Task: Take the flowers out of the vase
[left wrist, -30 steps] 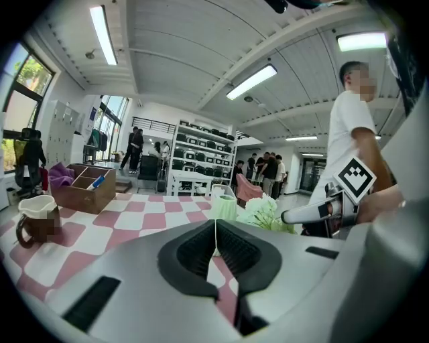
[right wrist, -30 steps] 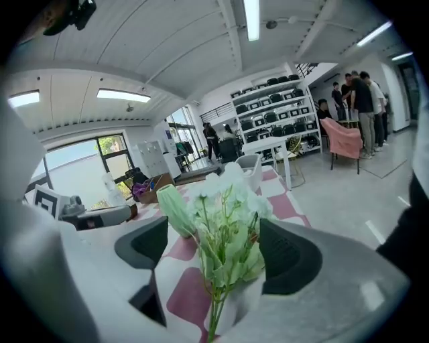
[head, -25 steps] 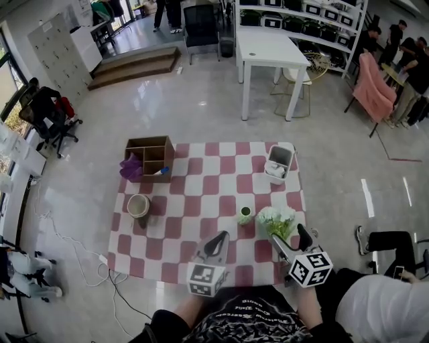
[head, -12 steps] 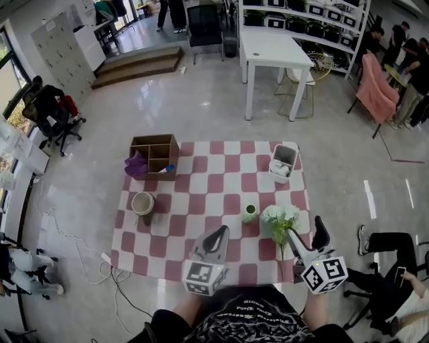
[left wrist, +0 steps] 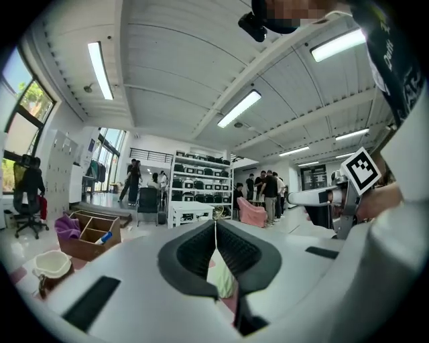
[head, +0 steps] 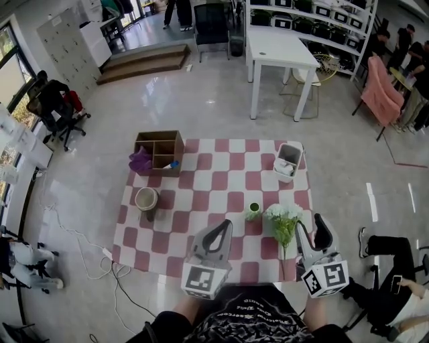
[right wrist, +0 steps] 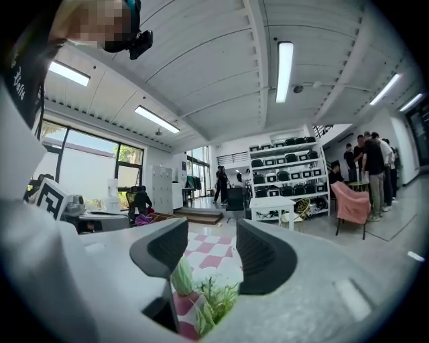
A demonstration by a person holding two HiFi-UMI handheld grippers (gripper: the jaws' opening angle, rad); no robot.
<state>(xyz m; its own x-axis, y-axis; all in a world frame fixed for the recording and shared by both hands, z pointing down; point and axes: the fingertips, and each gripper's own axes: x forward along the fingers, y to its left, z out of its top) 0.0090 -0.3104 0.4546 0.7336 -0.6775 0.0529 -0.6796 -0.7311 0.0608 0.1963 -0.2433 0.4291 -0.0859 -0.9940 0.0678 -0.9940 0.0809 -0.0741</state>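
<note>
Right tongs (right wrist: 211, 236): you are holding them apart. They have just been closing, and green leaves are showing low between them, but the pads are not pressing on anything.
Left tongs (left wrist: 215, 226): you are holding them together at the tips, with nothing clamped that I can see.
Flowers (head: 283, 216): they are standing upright just left of your right hand's tool, white heads up and stem running down toward the cloth's near edge. What the stem's foot is sitting in I cannot tell.
Small green pot (head: 253, 210): it is sitting just beside the blooms.
Progress: I am judging the removal as unfinished, since neither pair is gripping the stem. Gripping, lifting clear and laying down are remaining.
Surface: a checked cloth (head: 201, 182) is lying on a glossy floor (head: 214, 100), carrying a wooden box (head: 161, 150), a white bin (head: 288, 162) and a cream pot (head: 146, 199).
Room: a white table (head: 280, 50) and shelves (head: 308, 15) are standing beyond.
</note>
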